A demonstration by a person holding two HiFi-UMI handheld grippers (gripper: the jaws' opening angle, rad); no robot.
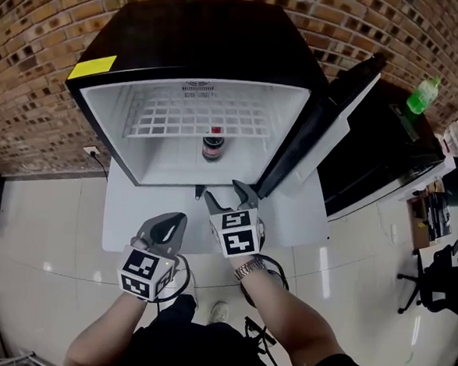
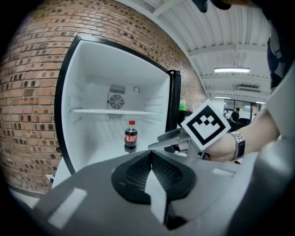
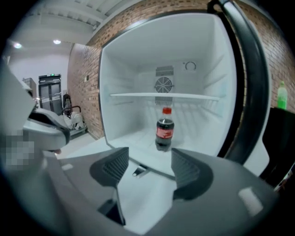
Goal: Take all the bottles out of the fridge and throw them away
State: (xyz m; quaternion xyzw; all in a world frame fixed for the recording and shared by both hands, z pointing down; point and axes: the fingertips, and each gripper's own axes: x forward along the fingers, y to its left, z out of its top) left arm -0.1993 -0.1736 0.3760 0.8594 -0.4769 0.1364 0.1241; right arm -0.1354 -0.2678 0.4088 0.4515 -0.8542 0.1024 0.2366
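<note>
While one bottle (image 1: 213, 146) stands in the fridge (image 1: 119, 131), left tongs (image 2: 151, 156) are pressed together, right tongs (image 3: 150, 167) spread empty.

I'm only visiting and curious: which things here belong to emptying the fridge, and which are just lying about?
For the job: fridge, cola bottle, left tongs, right tongs.
Lying about: green bottle, black cabinet, office chair.

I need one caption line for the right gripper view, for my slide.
Open right tongs face a single cola bottle standing upright in the open fridge, under its shelf.
</note>
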